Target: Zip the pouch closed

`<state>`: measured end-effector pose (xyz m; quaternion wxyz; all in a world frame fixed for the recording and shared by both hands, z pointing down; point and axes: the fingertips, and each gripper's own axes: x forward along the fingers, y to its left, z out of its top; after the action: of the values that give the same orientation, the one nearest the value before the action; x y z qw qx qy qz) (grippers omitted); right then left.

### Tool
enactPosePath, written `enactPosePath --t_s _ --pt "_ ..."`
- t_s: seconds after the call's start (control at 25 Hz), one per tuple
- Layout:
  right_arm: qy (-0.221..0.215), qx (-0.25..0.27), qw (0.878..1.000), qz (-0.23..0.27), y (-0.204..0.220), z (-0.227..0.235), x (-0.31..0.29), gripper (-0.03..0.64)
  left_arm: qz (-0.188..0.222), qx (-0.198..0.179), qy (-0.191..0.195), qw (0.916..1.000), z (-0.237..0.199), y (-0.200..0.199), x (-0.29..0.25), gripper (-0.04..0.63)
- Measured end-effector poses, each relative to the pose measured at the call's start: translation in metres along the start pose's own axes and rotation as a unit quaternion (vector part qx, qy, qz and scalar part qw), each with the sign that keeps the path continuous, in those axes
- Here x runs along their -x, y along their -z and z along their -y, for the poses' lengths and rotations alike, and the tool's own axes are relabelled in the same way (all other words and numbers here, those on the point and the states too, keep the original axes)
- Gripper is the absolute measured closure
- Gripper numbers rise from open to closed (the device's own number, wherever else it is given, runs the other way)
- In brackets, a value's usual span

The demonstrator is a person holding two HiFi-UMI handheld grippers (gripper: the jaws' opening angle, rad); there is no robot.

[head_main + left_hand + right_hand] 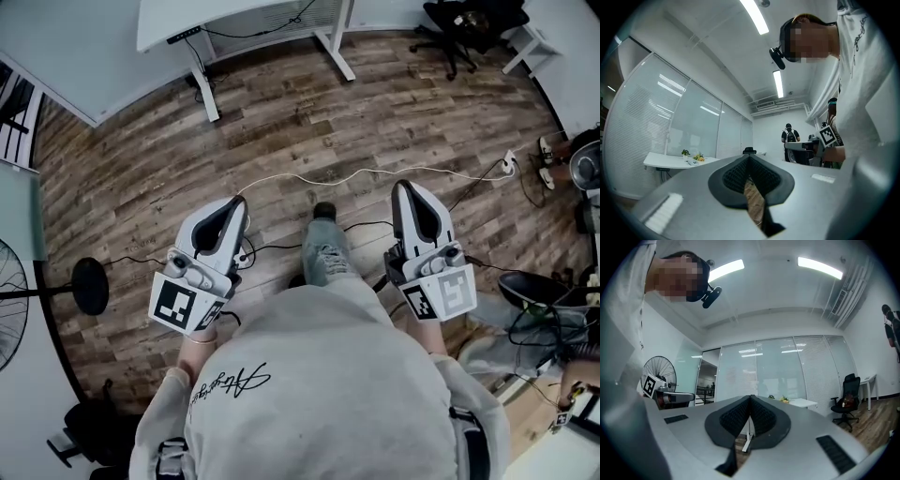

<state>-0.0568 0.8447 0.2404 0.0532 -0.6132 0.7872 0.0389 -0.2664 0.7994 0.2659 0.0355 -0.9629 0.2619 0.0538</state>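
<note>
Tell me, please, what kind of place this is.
Probably an office: a white desk and a black office chair stand on the wood-plank floor, and glass partition walls with blinds line the room.

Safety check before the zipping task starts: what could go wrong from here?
1. A white cable crosses the floor just ahead of the person's shoe; a step forward could snag it.
2. The left gripper and right gripper have jaws shut on nothing, and nothing to zip is in view, so zipping cannot begin yet.
</note>
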Motion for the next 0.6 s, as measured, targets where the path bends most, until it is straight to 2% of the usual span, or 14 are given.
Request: enactPosePath --t_s 0.24,0.6 --pt "-0.033 -0.014 0.999 0.010 0.007 0.005 -0.024 0.615 -0.013 -0.008 -0.007 0.9999 -0.009 0.006 -0.012 0.595" --pt "-0.036 -0.020 0.999 -0.023 0.040 0.053 -0.092 0.615 -0.009 -0.017 -0.027 0.9995 -0.062 0.016 -0.064 0.595"
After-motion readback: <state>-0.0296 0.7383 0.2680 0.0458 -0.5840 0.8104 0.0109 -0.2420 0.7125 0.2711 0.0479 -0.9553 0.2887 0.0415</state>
